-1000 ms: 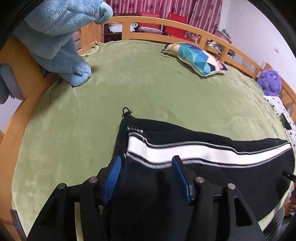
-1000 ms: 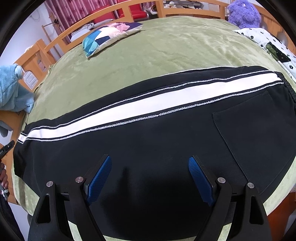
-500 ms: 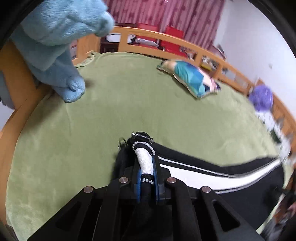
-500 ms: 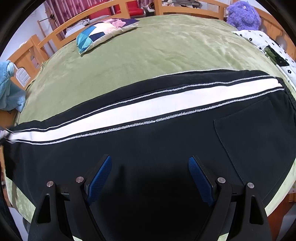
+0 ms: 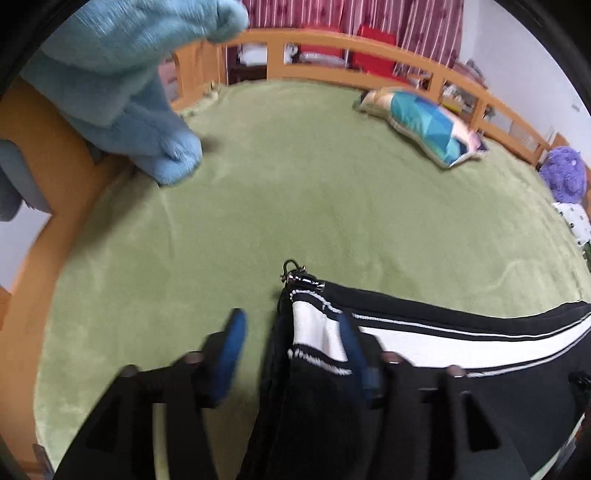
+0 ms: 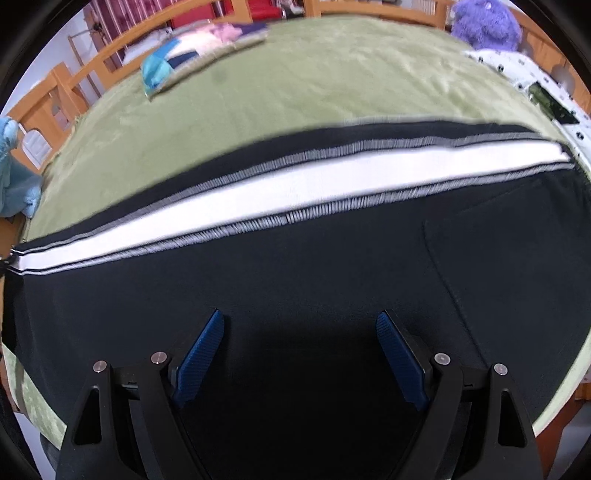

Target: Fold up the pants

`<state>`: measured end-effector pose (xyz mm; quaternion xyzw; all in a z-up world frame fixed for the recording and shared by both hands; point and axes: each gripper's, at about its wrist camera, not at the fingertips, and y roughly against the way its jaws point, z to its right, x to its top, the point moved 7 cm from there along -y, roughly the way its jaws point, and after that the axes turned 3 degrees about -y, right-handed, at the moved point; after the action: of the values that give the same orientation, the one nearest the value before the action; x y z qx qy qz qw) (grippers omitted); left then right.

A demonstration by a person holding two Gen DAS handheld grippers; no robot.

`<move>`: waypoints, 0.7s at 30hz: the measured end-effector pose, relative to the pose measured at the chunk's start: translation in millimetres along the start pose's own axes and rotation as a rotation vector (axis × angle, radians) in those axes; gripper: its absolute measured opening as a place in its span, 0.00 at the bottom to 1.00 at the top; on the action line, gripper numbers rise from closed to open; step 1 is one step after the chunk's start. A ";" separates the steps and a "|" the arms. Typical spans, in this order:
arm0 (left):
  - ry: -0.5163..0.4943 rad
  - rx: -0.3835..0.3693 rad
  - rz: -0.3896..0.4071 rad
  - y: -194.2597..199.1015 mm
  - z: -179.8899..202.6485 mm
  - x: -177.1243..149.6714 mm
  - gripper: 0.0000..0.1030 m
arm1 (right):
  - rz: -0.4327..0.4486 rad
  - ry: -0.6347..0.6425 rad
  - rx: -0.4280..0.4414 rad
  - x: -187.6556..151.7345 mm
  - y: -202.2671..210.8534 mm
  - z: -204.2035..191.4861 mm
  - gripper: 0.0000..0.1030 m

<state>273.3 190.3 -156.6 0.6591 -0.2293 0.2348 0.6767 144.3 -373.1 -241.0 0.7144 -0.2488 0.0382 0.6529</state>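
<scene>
Black pants (image 6: 332, 280) with a white side stripe lie flat across the green bedcover (image 6: 295, 92). In the left wrist view the pants (image 5: 461, 338) end in a cuff with a metal zip pull, slightly bunched. My left gripper (image 5: 291, 338) straddles that cuff and its jaws are opening. The cuff rests against the right pad (image 5: 351, 350), while the left pad (image 5: 231, 343) stands apart over the bedcover. My right gripper (image 6: 299, 354) hovers open, low over the black cloth near the back pocket, with nothing pinched.
A wooden rail (image 5: 332, 74) rings the bed. A light blue plush blanket (image 5: 122, 85) hangs over the left rail. A patterned pillow (image 5: 424, 125) lies at the far side, with a purple plush toy (image 6: 484, 24) and a dotted white cloth (image 6: 517, 70) to the right.
The left gripper shut on the cuff half a second ago and has since opened, leaving the cuff bunched toward its right finger. The right gripper has sunk closer to the pants.
</scene>
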 end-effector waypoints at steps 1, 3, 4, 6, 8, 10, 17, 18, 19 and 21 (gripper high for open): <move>-0.003 -0.018 0.011 8.3 1.6 -1.8 0.55 | 0.010 0.000 -0.002 0.6 0.9 -1.0 0.82; -0.010 -0.060 0.016 21.4 9.2 -10.1 0.56 | 0.030 -0.006 0.029 1.9 7.2 -5.1 0.82; -0.012 -0.085 0.019 26.3 15.2 -17.4 0.57 | 0.040 -0.017 0.059 2.3 12.5 -8.4 0.82; -0.019 -0.114 0.010 23.6 25.1 -28.2 0.58 | 0.049 -0.021 0.087 1.3 18.4 -12.2 0.82; -0.039 -0.092 -0.035 9.5 33.4 -45.6 0.58 | 0.052 0.005 0.088 -1.5 25.5 -18.3 0.82; -0.055 -0.004 -0.078 -10.7 29.9 -58.7 0.58 | 0.069 0.049 0.062 -6.1 35.8 -22.2 0.82; -0.033 0.053 -0.106 -22.8 18.9 -63.3 0.55 | 0.110 0.099 0.002 -16.9 64.2 -19.4 0.82; -0.035 0.058 -0.093 -16.2 18.1 -61.9 0.55 | 0.112 0.088 0.007 -17.9 66.8 -18.0 0.82; -0.034 0.062 -0.077 -5.9 16.2 -61.4 0.55 | 0.116 0.071 0.015 -17.5 69.0 -17.6 0.82; -0.018 0.047 -0.059 8.6 10.8 -63.0 0.55 | 0.123 0.058 0.026 -15.5 71.4 -18.3 0.82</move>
<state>218.5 178.6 -188.6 0.6835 -0.2103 0.2139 0.6655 106.7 -352.7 -179.0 0.7049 -0.2726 0.1020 0.6468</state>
